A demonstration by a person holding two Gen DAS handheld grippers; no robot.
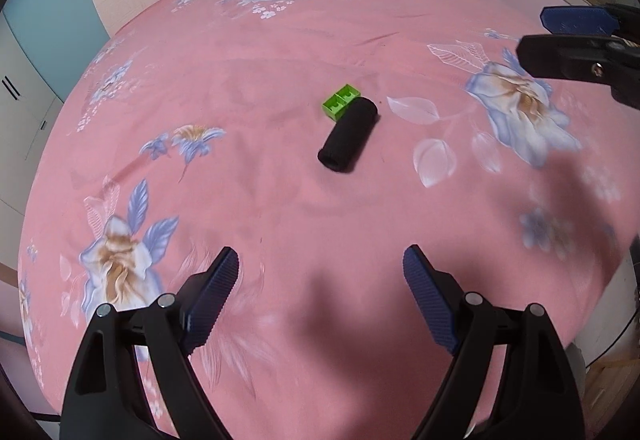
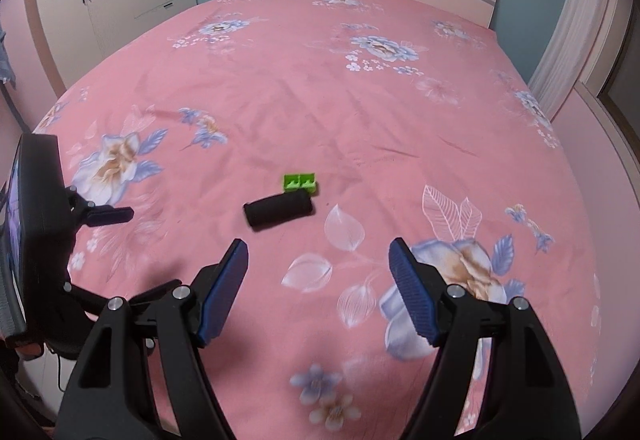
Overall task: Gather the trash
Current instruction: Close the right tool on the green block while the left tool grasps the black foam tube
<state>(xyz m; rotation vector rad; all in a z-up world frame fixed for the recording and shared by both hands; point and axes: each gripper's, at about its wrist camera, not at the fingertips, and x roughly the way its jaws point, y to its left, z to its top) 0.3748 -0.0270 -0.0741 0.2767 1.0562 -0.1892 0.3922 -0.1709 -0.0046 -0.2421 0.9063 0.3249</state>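
Approach step, nothing collected yet. Black foam-like cylinder (image 1: 347,134) lying on its side mid pink floral bedsheet (image 1: 280,52), touching small green plastic block (image 1: 340,102) at its far end. Left gripper (image 1: 320,272) jaws wide, empty, well short of both items. Right gripper (image 2: 318,260) jaws spread, empty, near cylinder but not over it. Next: bring one gripper down astride cylinder, across its width, avoiding block. No bin, bag or other container visible; drop-off spot unknown.

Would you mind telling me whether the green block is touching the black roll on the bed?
Touching: in the right wrist view the green block sits against the black roll, no sheet showing between.
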